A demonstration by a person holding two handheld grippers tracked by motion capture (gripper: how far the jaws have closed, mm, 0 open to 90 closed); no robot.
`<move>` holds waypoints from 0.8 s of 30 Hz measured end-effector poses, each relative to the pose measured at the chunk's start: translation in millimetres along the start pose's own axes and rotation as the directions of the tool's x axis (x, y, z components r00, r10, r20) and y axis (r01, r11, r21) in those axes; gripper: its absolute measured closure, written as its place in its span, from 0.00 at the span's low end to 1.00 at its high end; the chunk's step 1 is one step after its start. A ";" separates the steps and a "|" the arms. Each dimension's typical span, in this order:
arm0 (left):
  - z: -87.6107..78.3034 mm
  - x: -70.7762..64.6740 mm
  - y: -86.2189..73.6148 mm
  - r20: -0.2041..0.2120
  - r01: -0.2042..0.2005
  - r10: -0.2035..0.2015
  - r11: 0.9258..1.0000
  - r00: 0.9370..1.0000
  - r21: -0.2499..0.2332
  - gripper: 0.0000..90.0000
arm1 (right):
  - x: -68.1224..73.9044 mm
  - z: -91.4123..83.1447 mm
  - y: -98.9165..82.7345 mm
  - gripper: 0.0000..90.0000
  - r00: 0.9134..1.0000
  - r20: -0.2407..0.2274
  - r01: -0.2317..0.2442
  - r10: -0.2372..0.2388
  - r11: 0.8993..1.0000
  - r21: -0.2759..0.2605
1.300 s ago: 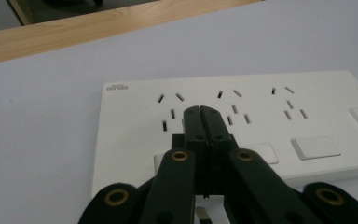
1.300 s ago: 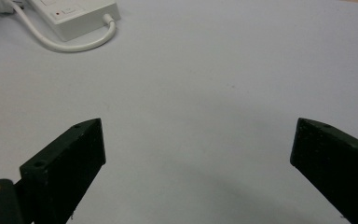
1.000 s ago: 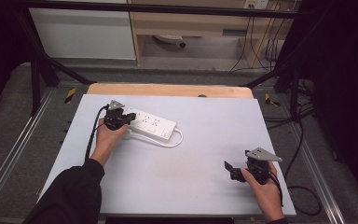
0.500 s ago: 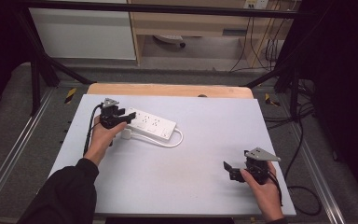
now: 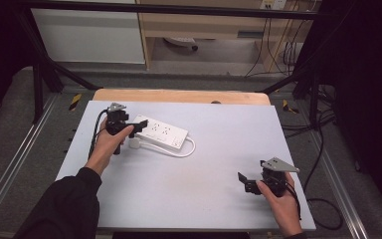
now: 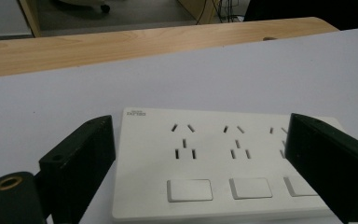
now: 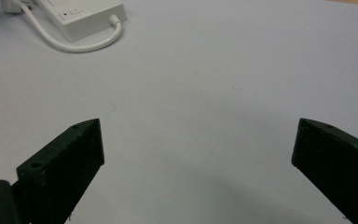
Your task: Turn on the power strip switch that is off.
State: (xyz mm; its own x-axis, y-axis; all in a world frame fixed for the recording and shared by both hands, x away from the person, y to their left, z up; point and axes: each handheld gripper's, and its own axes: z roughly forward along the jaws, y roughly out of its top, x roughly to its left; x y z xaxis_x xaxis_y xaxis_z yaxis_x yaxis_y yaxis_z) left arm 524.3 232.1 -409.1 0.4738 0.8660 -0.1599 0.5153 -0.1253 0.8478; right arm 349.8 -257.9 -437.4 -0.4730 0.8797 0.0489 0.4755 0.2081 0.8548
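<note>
A white power strip (image 5: 161, 132) with several sockets and switches lies flat on the pale mat, its white cable (image 5: 181, 152) curling back to a plug (image 5: 135, 143) beside it. My left gripper (image 5: 135, 128) is at the strip's left end. Its jaws have just been opening and now stand wide. In the left gripper view the power strip (image 6: 223, 158) lies between and ahead of the left gripper (image 6: 203, 140), with no pad pressing on it. My right gripper (image 5: 245, 182) rests open near the front right, nothing between its jaws (image 7: 196, 140); the strip's end (image 7: 81, 16) is far off.
The pale mat (image 5: 219, 149) covers a wooden table whose far edge (image 5: 179, 95) shows behind it. Metal rails run along both sides, and cables hang off the floor at the right (image 5: 323, 149).
The left gripper's jaws have gone from shut to wide open at the strip's left end, and the hand shifted slightly. The right gripper has not moved.
</note>
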 end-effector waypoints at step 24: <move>-28.1 3.7 8.9 0.031 -0.028 0.029 0.999 0.999 -0.032 0.09 | -0.8 1.4 -0.3 0.03 1.000 0.001 0.006 -0.006 1.000 0.007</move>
State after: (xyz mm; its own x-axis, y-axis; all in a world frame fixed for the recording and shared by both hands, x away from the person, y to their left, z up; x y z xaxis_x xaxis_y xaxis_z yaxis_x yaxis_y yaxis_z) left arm 510.6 247.8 -388.0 0.5103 0.8466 -0.1513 0.4790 -0.1336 0.8676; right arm 351.1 -258.1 -438.4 -0.4753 0.8788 0.0432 0.4776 0.2165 0.8515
